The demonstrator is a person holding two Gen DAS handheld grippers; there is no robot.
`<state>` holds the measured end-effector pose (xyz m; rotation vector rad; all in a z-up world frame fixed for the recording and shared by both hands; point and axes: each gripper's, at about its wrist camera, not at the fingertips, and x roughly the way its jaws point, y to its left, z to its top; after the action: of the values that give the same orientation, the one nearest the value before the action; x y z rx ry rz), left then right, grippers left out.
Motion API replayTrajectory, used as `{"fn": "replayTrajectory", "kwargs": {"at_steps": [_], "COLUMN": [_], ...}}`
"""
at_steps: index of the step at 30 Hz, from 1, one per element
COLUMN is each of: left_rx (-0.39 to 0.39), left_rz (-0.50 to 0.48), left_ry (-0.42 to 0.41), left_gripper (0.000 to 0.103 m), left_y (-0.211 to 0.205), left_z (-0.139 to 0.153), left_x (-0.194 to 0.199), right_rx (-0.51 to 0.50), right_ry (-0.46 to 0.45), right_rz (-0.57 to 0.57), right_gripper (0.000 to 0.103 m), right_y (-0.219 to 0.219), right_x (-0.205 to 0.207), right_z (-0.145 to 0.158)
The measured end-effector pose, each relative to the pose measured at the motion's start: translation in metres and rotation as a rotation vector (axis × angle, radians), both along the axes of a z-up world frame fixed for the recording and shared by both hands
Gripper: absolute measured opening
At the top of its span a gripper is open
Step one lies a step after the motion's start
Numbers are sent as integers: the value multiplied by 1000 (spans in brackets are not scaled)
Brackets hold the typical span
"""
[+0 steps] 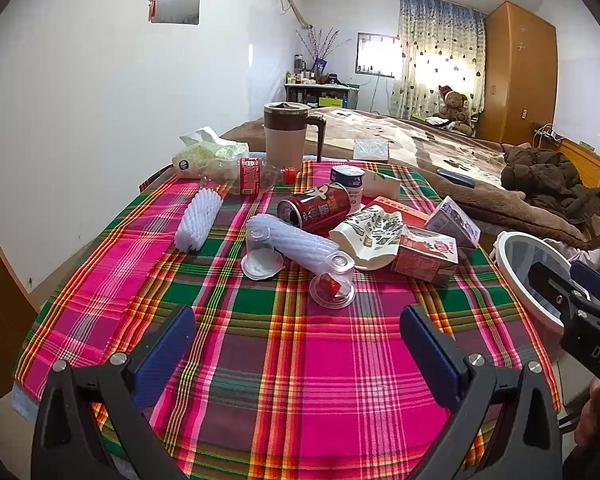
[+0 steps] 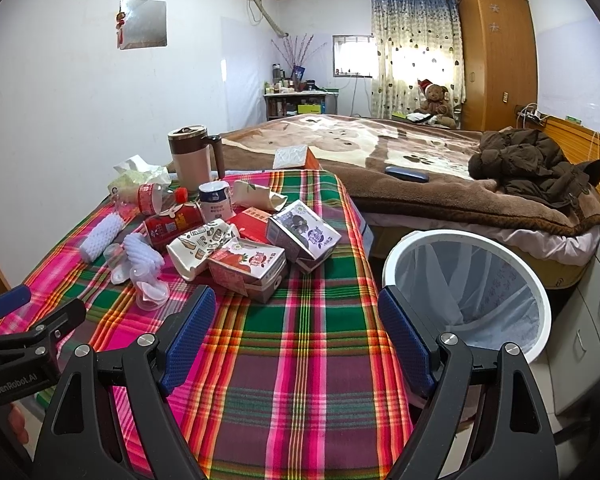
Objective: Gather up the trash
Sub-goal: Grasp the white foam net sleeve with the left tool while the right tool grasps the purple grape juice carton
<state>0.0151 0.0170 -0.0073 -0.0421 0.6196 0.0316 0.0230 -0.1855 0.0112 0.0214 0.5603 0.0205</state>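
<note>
wrist views, side by side, sharing table

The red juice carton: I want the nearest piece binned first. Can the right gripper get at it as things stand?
Probably yes: the right gripper is open, with only bare tablecloth before the red juice carton.

A home bedroom is shown. A bed under a brown blanket is seen right of centre, with a teddy bear at its far end before a patterned curtain. A wooden wardrobe is seen at the upper right, and a cluttered shelf by the far wall, near centre.
</note>
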Motion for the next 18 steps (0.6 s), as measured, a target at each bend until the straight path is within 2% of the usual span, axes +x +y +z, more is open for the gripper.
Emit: {"fn": "replayTrajectory", "kwargs": {"at_steps": [11,14,18], "left_rx": [-45,-31,-44], "left_rz": [13,25,38], "left_ry": [50,69,91], "left_gripper": [103,103,103], "left_y": [37,46,65], "left_z": [-13,-17,-18], "left_x": [28,38,51], "right_rx": [6,4,7], "right_ry": [-8,-8,38], "right_rz": [28,30,105], "right_gripper": [85,85,85], "right_y": [-14,-19,-24], "right_x": [41,56,80], "right_z": [0,0,-4]}}
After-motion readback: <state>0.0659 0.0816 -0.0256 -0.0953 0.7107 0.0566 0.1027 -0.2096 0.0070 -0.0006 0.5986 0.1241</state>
